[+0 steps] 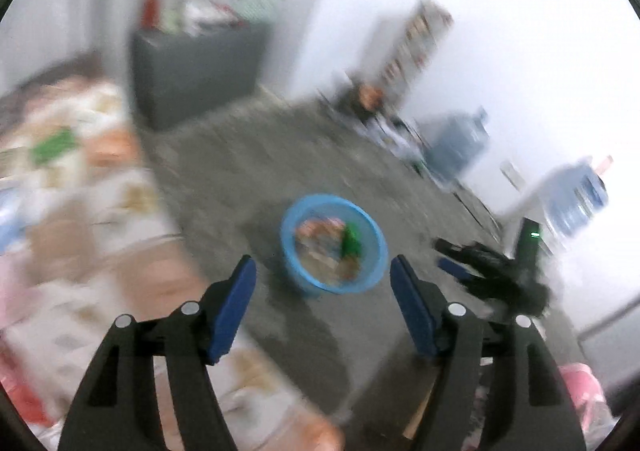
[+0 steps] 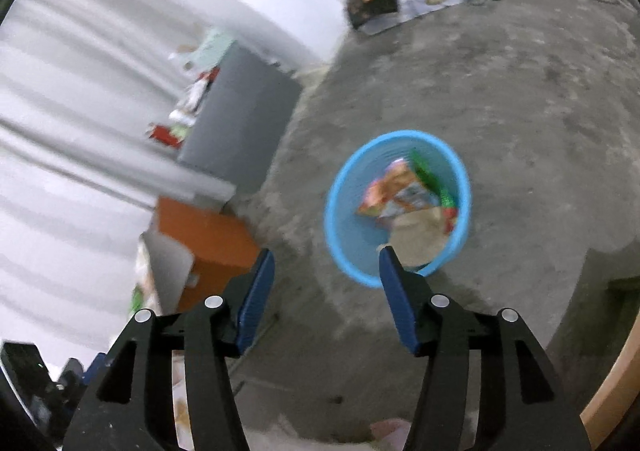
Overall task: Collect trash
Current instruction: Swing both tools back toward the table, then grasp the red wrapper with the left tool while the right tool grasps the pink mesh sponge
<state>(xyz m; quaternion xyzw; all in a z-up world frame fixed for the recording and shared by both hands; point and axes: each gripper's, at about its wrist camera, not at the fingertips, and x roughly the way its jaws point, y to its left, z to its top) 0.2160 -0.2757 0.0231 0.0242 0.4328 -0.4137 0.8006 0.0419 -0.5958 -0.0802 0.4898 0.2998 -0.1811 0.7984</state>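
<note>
Open left hand-held gripper (image 1: 323,271) alone shows patterned bedding (image 1: 80,187).

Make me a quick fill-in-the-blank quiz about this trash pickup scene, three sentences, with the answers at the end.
1. The bin on the floor is coloured ____.
2. The wrappers lie ____ the bin.
3. The left tongs and right tongs both stand ____, with nothing between their pads.

Missing words: blue; inside; open

Motion blur smears basket (image 1: 370,247) contents & far-wall clutter (image 1: 416,43), unreadable
</note>
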